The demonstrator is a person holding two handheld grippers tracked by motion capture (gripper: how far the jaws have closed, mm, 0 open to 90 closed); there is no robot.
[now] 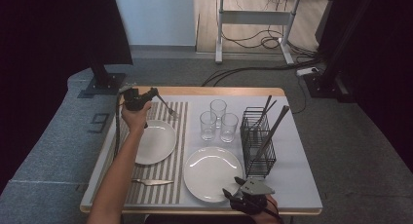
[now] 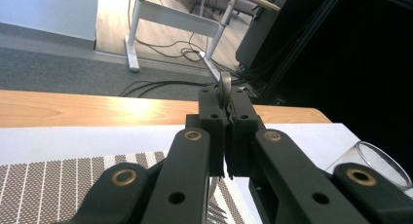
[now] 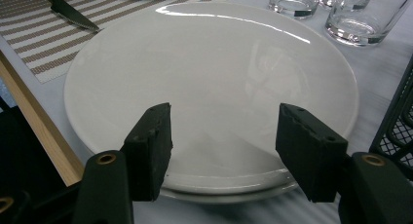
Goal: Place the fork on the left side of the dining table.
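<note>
My left gripper (image 1: 154, 94) is at the back left of the table, shut on a metal fork (image 1: 168, 108). The fork slants down to the right, its tines over the striped placemat (image 1: 168, 192). In the left gripper view the jaws (image 2: 225, 104) are pressed together on the fork's handle (image 2: 225, 84), whose end sticks up past them. My right gripper (image 1: 233, 187) is at the table's front edge, open, at the near rim of a white plate (image 1: 213, 173). In the right gripper view the pads (image 3: 224, 136) stand apart over that plate (image 3: 209, 63) with nothing between them.
A second white plate (image 1: 156, 141) and a knife (image 1: 152, 182) lie on the placemat. Three glasses (image 1: 218, 119) stand mid-table. A black wire rack (image 1: 258, 141) holding long utensils stands to the right. Beyond the table are a floor with cables and a desk frame.
</note>
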